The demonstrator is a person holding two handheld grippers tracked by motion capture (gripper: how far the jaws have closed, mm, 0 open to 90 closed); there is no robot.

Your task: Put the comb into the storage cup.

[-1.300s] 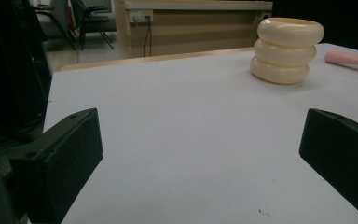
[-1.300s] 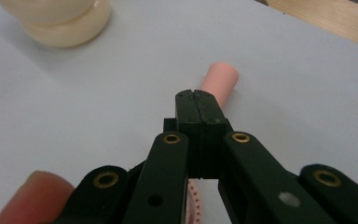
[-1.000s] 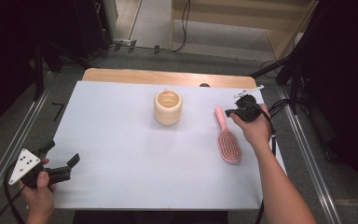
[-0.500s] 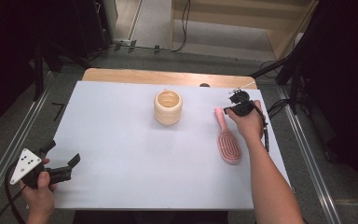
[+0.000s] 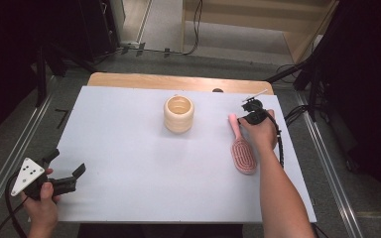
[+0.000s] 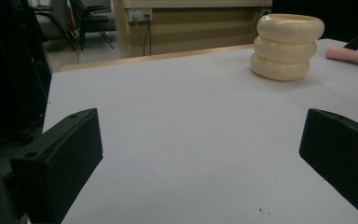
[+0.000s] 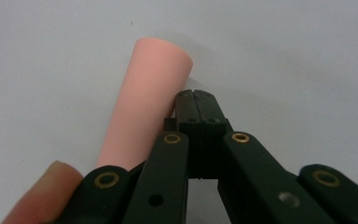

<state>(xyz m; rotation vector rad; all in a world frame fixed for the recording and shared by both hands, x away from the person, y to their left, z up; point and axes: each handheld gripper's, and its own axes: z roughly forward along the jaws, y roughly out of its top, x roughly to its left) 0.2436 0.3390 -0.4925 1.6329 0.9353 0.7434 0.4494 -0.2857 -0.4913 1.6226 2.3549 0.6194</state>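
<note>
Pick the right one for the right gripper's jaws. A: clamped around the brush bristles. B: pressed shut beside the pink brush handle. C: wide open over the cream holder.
B: the right gripper has its jaws closed together with nothing between them, next to the pink brush handle.

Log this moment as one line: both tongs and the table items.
left tongs: open, near table corner | right tongs: shut, empty, beside pink hairbrush handle | cream ribbed cup: upright, mid-table, untouched
</note>
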